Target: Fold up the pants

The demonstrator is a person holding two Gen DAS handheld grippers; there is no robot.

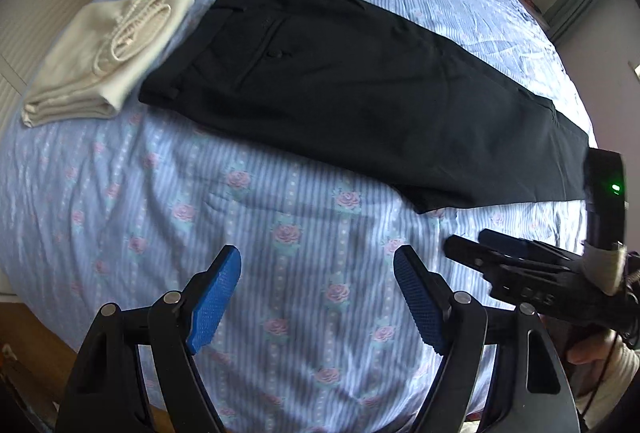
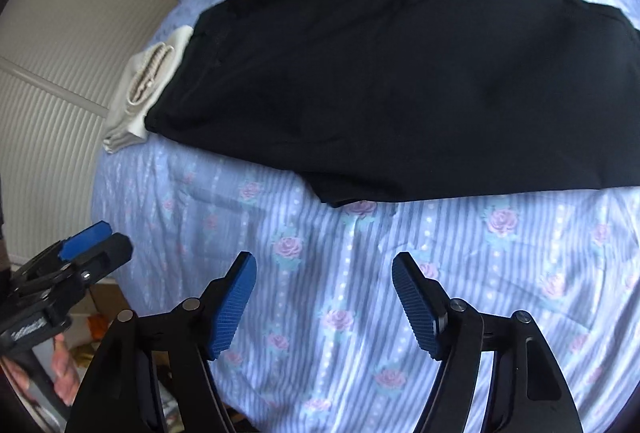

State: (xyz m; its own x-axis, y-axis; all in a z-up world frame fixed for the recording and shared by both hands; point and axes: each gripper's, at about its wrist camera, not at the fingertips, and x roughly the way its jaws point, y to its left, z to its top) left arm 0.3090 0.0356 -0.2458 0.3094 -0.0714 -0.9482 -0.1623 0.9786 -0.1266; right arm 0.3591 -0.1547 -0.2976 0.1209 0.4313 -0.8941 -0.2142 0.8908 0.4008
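Pants [image 1: 352, 89] lie flat on the bed [image 1: 280, 273], black, already doubled leg on leg, long axis running across in front of you: waistband and back pocket at the left end, hems out at the right. Your left gripper [image 1: 318, 299] hangs over bare floral sheet, fingers [image 1: 216, 301] spread wide with nothing between them, and the near edge of the cloth sits ahead of them, near but not touching. Your right gripper [image 2: 324, 303] is open too, empty, also short of the fabric; in its view the lower fold corner lies just ahead of the fingertips. Judging by that, your right hand is the nearer one to the leg end, your left to the waist half. A folded cream garment [image 1: 104, 57] sits just beside the waistband, on the far left, so the next fold probably wants to bring hems toward waist without nudging that pile.
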